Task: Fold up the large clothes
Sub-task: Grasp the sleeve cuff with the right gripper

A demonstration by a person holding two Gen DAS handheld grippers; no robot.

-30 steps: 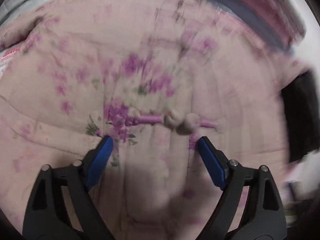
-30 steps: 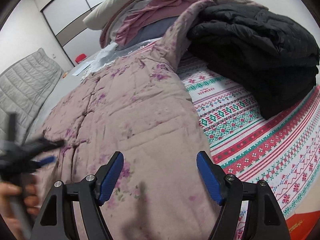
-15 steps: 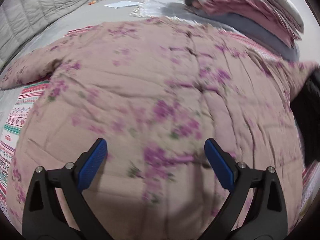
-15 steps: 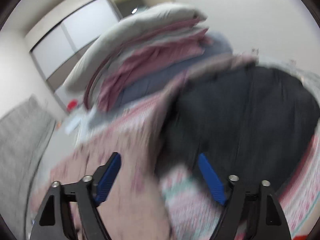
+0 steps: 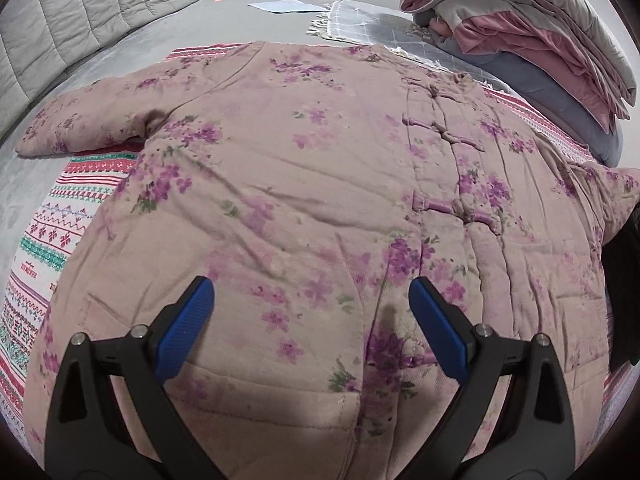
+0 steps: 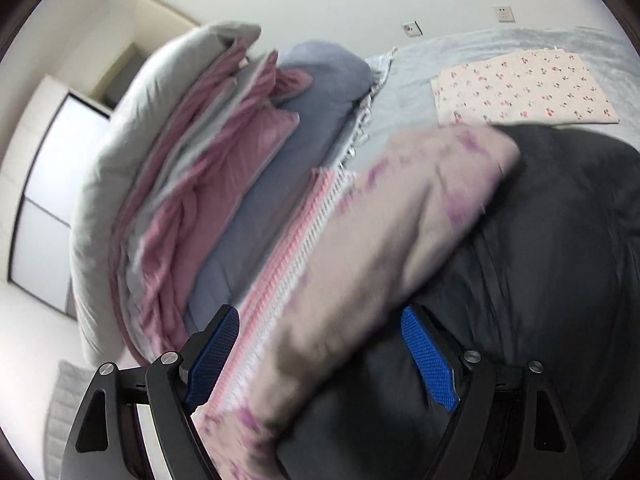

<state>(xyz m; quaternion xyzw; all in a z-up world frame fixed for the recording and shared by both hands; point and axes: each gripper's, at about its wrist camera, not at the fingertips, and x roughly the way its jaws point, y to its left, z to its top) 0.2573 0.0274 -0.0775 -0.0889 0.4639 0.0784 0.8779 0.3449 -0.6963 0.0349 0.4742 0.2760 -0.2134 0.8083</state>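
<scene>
Grey bedding covers the bed (image 5: 120, 52), with a quilted headboard (image 5: 80, 4) along its far left edge. On the bed lies a red, green and white patterned blanket (image 5: 52, 220), and spread flat over that blanket is the pink floral padded jacket (image 5: 300, 184), front up, its knotted fastenings (image 5: 460, 208) closed. One sleeve (image 5: 80, 124) reaches off the blanket onto the grey bedding. Beyond the jacket's collar sits a stack of folded quilts (image 5: 520, 32). The left gripper (image 5: 310, 328) hovers above the jacket's hem, fingers apart and holding nothing. The right gripper (image 6: 320, 356) is also spread wide and empty, above the jacket's other sleeve (image 6: 400, 220), which drapes blurred across a dark folded garment (image 6: 560, 260) beside the quilts.
</scene>
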